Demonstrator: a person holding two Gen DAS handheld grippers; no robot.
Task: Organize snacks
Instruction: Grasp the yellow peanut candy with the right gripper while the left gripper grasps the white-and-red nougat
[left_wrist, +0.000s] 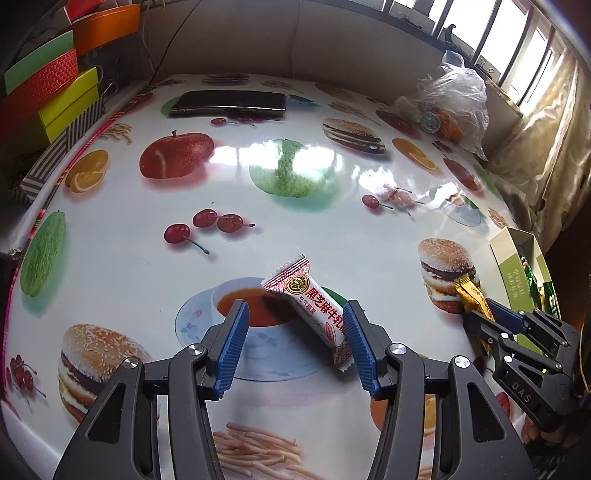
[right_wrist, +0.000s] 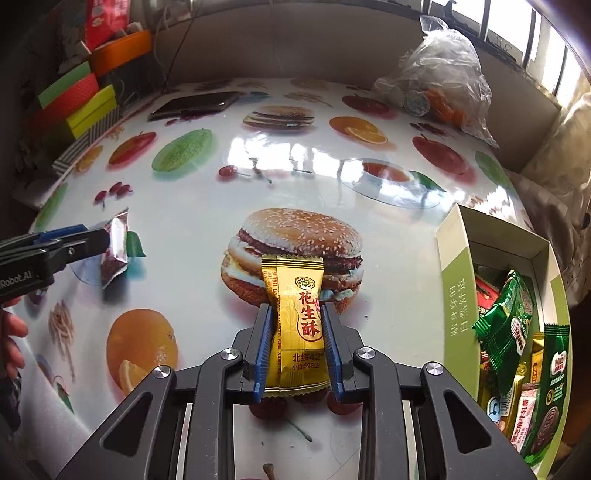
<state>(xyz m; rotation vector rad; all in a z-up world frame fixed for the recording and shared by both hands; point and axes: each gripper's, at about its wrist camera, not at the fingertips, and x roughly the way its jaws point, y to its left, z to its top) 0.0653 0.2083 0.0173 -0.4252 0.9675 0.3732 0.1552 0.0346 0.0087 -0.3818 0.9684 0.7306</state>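
I have the gold peanut-crisp packet (right_wrist: 300, 325) pinched lengthwise between my right tongs (right_wrist: 298, 345), both blue pads pressed to its long edges, its top end sticking out ahead of the tips over a printed burger on the table (right_wrist: 207, 229). Off to the right of those tongs sits the open green-and-white box (right_wrist: 456, 288), already holding several green, yellow and red snack packets (right_wrist: 509, 325). On my other side, the white-and-red sesame nougat packet (left_wrist: 314, 314) lies slanted on the table between the fingers of my left tongs (left_wrist: 293, 343); the jaws stand apart, its lower end against the right pad and the left pad clear of it. Farther ahead of both tongs lie a dark phone (left_wrist: 229, 103) near the table's far edge, a clear plastic bag (left_wrist: 450, 99) at the far right, and stacked coloured boxes (left_wrist: 55, 88) at the far left.
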